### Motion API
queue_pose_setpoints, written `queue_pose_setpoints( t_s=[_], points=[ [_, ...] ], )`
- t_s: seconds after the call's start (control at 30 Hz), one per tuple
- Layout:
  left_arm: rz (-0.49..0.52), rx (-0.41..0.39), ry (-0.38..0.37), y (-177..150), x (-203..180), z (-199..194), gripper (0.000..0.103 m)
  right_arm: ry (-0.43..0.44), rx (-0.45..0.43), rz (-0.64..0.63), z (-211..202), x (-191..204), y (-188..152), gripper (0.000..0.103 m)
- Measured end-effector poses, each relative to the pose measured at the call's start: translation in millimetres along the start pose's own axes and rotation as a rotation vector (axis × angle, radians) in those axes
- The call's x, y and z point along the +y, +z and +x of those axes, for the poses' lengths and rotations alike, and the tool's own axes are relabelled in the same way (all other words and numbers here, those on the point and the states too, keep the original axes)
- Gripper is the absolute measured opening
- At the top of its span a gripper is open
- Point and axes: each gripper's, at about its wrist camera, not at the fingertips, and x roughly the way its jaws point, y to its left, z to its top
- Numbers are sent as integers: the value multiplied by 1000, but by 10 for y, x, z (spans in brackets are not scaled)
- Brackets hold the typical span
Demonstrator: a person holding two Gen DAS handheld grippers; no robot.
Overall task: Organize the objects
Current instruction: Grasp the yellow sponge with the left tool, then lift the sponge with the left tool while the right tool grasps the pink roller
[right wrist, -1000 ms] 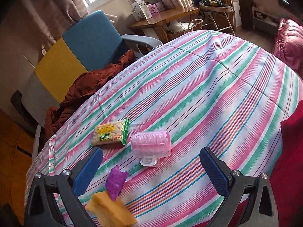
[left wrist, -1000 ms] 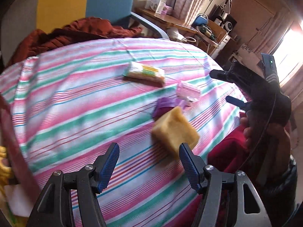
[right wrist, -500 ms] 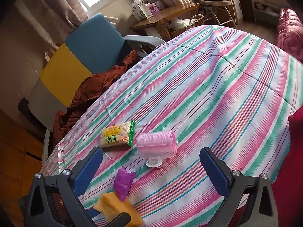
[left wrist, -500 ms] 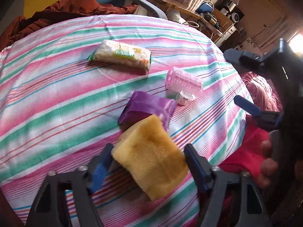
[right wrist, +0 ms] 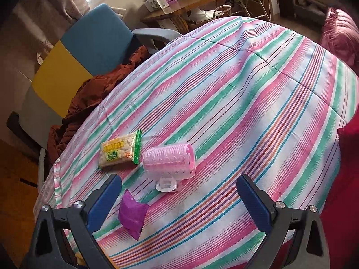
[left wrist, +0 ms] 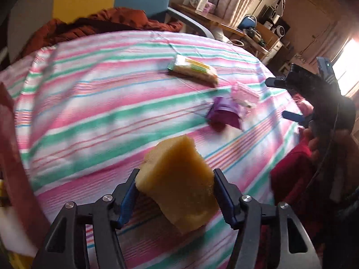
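Left jaws closing, clamped on porous yellow sponge (left wrist: 177, 179); right jaws apart over striped cloth (right wrist: 246, 89).

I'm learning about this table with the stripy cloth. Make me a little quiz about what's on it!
1. True or false: the left hand-held gripper has the yellow sponge between its fingers.
2. Which lies nearest the pink hair roller: A the snack packet, B a red cup, C a spoon?
3. What colour is the small pouch by the right hand-held gripper?

Key: 1 true; 2 A; 3 purple.
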Motion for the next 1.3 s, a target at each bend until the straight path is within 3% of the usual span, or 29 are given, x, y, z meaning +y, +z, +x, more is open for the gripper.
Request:
queue_pose_setpoints(
  t_s=[0.3, 0.57, 1.03, 1.23, 1.3],
  points=[
    [92, -118, 129, -100, -171, 41, 64, -102, 10, -91, 56, 114, -46, 103],
    [140, -155, 181, -162, -256, 82, 64, -136, 12, -145, 55, 168, -64, 103],
    [116, -175, 153, -181, -196, 156, 65, -156, 35, -178, 135, 231, -74, 103],
    [82, -147, 98, -196, -123, 239, 68, -178, 52, -191, 176, 239, -90, 103],
    [124, -154, 124, -217, -198, 247, 68, -175, 75, -187, 211, 231, -99, 103]
  ],
)
